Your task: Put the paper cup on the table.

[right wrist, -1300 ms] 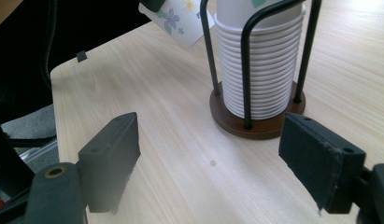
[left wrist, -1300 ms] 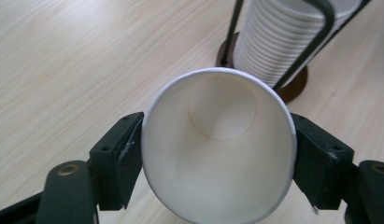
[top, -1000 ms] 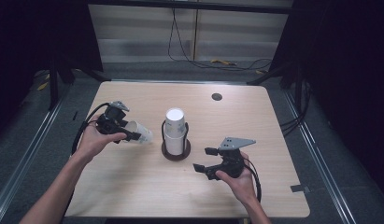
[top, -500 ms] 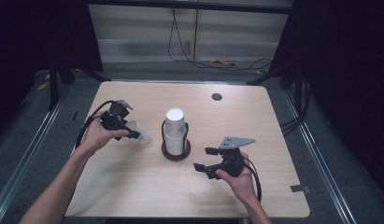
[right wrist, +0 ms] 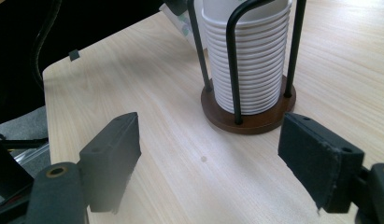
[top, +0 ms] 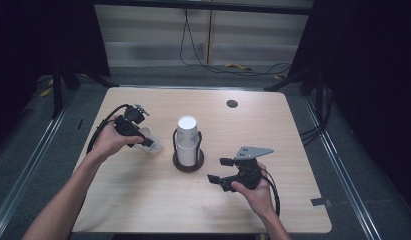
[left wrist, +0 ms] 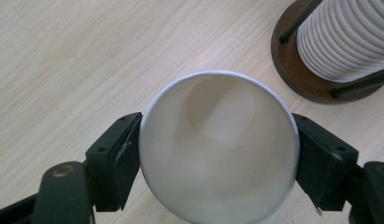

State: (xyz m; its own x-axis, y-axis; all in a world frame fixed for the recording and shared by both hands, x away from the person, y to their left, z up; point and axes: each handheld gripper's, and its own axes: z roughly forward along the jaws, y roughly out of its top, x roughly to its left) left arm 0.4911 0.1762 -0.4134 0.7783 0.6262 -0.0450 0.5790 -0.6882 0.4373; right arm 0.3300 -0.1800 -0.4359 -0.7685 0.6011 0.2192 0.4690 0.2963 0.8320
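A white paper cup [left wrist: 217, 149] lies on its side between the jaws of my left gripper [left wrist: 217, 140], its mouth towards the camera. Both pads [left wrist: 126, 154] touch its rim, and the jaws have just been opening. From above, the left gripper [top: 147, 141] holds the cup [top: 155, 146] low over the table, left of the holder. A stack of white cups [top: 187, 140] stands in a black wire holder with a round brown base [top: 188, 164]. My right gripper [top: 218, 170] stands open and empty right of the holder; the right gripper [right wrist: 208, 154] faces the stack [right wrist: 248, 56].
The light wooden table [top: 143, 200] has a small dark round hole [top: 232, 103] at the back. A bit of dark tape [top: 318, 201] lies near the front right corner. Cables [top: 233, 66] run over the floor behind the table.
My left gripper has shifted a little to the right with the cup, closer to the holder. The right gripper has kept still.
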